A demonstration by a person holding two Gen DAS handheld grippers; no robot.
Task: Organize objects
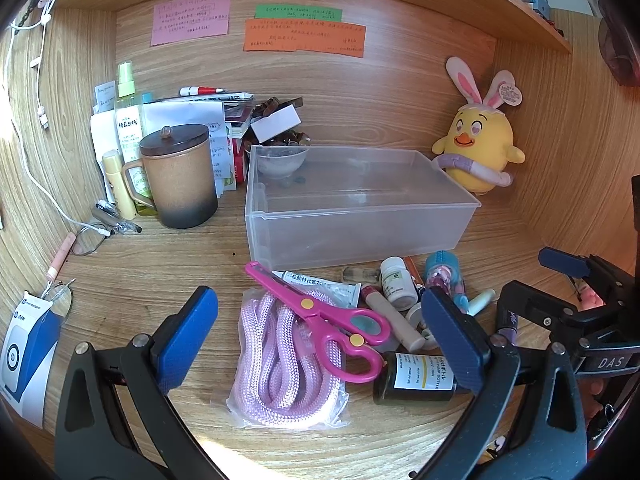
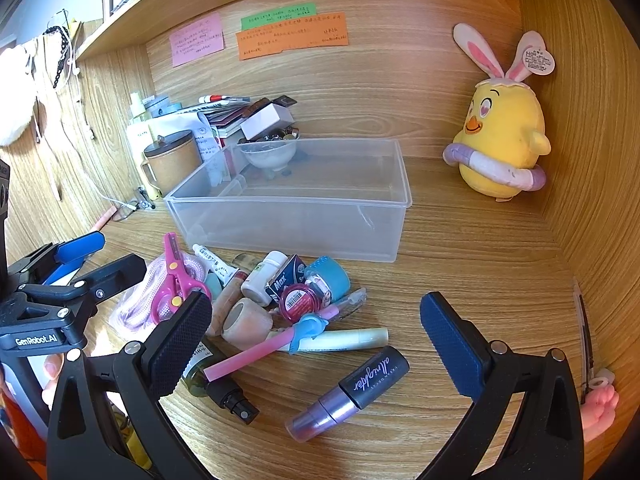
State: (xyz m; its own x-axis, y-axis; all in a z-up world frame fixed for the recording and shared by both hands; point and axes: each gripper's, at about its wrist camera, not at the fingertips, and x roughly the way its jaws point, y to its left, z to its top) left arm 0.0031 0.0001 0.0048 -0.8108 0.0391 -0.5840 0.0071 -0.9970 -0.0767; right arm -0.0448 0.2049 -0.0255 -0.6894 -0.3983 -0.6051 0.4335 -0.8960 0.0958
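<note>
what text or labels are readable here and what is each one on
"allnighter": black and purple tube lying near the right gripper.
"Max": small dark blue box in the pile.
"PUMP BOTTLE": label of the dark bottle on its side.
"GenRobot.AI": left gripper body, seen from the right wrist.
"DAS": right gripper body, seen from the left wrist.
Wall notes, ointment tube and spray bottle: non-Latin writing, too small to read.

You could read "GenRobot.AI" on the black left gripper body (image 2: 38, 339) at the frame's left edge, "DAS" on the black right gripper body (image 1: 610, 362), "Max" on the dark blue box (image 2: 289, 278), "PUMP BOTTLE" on the dark bottle's white label (image 1: 424, 373), and cursive "allnighter" on the black-and-purple tube (image 2: 352, 392).
</note>
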